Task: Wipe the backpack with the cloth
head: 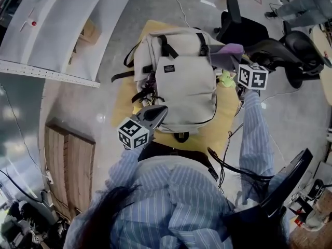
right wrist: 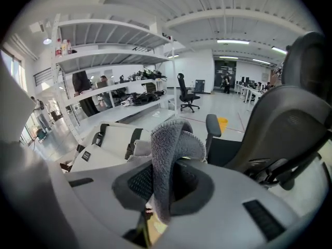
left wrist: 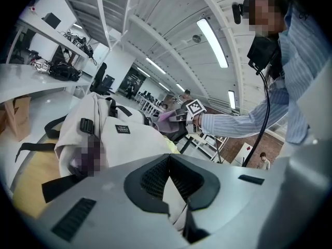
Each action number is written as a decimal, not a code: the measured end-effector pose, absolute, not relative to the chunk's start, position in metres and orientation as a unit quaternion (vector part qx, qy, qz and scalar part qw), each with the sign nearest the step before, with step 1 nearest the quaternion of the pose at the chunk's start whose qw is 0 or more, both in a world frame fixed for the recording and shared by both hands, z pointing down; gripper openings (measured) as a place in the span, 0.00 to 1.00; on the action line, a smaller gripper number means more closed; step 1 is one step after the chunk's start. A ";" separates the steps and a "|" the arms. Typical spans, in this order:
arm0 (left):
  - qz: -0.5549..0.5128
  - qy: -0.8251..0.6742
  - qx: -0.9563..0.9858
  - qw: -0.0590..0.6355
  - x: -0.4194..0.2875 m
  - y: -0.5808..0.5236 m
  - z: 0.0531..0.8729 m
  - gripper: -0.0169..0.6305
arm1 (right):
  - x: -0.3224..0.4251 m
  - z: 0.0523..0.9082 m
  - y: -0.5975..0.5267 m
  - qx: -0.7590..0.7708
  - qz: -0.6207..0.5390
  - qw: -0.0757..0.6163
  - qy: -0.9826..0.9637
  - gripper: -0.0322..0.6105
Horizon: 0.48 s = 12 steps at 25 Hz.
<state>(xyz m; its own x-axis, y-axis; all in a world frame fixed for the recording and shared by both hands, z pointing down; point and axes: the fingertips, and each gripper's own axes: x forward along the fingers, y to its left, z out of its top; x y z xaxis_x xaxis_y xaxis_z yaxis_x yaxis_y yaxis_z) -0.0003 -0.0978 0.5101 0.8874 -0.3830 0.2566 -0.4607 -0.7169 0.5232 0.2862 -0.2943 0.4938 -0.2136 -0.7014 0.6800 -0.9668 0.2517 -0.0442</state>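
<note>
The pale beige canvas backpack (head: pixel 181 82) covers most of the yellow tabletop (head: pixel 123 108), and the tabletop's near edge is lost under the person's striped shirt (head: pixel 171 191). The lower end of the grey fleecy cloth (right wrist: pixel 171 139) vanishes inside the right gripper (right wrist: pixel 163 183). The print on the small black label (head: pixel 169 68) is too small to read. I can't tell whether the left gripper (left wrist: pixel 171 188) pinches fabric.

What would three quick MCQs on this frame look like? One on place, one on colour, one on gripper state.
1. Where does the backpack lie?
A on the floor; B on the yellow tabletop; C on a chair seat.
2. What is the backpack's main colour?
A black; B blue; C cream.
3. What is the state of the right gripper?
A shut on the cloth; B open and empty; C shut on a strap.
Key:
1. B, yellow surface shows all round the bag in the head view.
2. C, its body reads cream in every view.
3. A, the right gripper view shows grey cloth pinched between the jaws.
</note>
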 end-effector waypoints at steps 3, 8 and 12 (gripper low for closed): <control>0.065 -0.226 0.924 0.300 0.003 -0.098 0.510 0.03 | 0.300 0.489 -0.288 0.574 0.242 0.280 -0.730 0.11; 0.064 -0.228 0.923 0.304 0.002 -0.097 0.514 0.03 | 0.269 0.452 -0.300 0.545 0.215 0.260 -0.768 0.11; 0.060 -0.233 0.921 0.307 0.001 -0.098 0.516 0.03 | 0.212 0.402 -0.323 0.511 0.176 0.220 -0.812 0.11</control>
<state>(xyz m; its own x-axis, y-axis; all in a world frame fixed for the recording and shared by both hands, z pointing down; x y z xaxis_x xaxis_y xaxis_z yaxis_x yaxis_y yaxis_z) 0.0005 -0.0985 0.5158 0.8841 -0.3926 0.2533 -0.4661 -0.7029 0.5373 0.2116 -0.3235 0.4025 -0.3810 -0.7522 0.5376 -0.9075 0.4156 -0.0617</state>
